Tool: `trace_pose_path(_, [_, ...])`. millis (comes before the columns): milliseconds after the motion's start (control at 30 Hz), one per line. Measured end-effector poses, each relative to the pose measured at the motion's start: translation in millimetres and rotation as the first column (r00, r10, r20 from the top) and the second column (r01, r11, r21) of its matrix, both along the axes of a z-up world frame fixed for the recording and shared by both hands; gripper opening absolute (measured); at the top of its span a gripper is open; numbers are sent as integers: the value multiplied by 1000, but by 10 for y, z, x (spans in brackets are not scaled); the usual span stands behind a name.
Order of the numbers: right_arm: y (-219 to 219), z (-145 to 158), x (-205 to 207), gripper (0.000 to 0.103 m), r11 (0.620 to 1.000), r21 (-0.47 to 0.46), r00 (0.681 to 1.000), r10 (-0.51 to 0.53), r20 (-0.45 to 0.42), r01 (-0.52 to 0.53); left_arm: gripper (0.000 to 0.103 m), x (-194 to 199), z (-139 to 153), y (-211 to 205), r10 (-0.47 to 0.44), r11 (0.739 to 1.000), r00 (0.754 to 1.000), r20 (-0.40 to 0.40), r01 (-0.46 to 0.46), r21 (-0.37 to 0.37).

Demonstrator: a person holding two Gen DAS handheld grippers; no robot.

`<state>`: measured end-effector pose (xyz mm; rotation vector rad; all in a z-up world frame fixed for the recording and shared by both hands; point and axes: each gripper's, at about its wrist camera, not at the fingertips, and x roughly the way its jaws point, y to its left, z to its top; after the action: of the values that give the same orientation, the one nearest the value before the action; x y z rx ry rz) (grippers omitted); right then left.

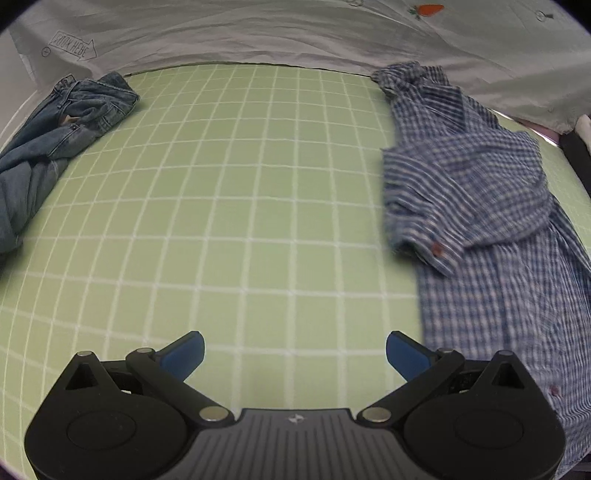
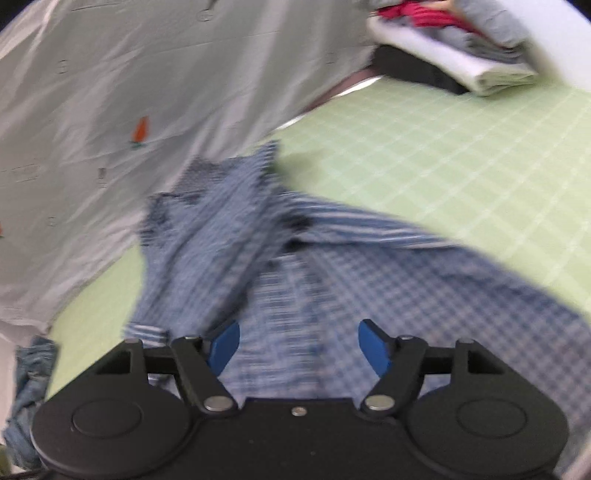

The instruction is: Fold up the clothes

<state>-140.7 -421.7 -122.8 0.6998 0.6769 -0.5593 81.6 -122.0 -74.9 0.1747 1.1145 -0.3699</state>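
While both tongs hang spread with nothing between their blue pads, you look to be between grips, with the blue checked shirt (image 1: 491,206) lying crumpled and not yet laid flat.

Take the shirt as your landmark. Well to its left, the jeans (image 1: 62,129) lie bunched at the far edge of the green gridded mat (image 1: 236,192). Your left tongs (image 1: 294,354) hover over bare mat, just left of the shirt's near edge. Your right tongs (image 2: 298,347) sit directly above the shirt body. Behind the shirt a pale printed sheet (image 1: 258,33) hangs; to its far right sits a stack of folded clothes (image 2: 476,44).

Next, I judge, you need to find two matching corners or the shoulders and spread the shirt before any fold.

The shirt's right side runs out of the left view, motion blur smears its layers in the right view, and I cannot tell sleeve from placket.
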Motion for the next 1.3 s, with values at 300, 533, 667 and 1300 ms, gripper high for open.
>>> trace_pose_path(300, [-611,-118,-557,72,971,-225,970,21,-243,-77,103,-658,-82,-582,37,999,999,-31,-38,-3])
trace_pose_path(533, [-929,-323,-782,51,970,-170,953,119,-279,-171,103,-1052,-144,-853,95,995,995,-42,-95,-2])
trace_pose_path(667, [-933,-405,-818,44,961,-148,939,183,-291,-234,103,-1171,-139,-857,129,992,991,-40,-129,-2])
trace_pose_path(1300, [-89,-44,-779,1,966,-145,970,192,-149,-214,103,-1005,-6,-192,21,1000,1000,-12,-21,-1])
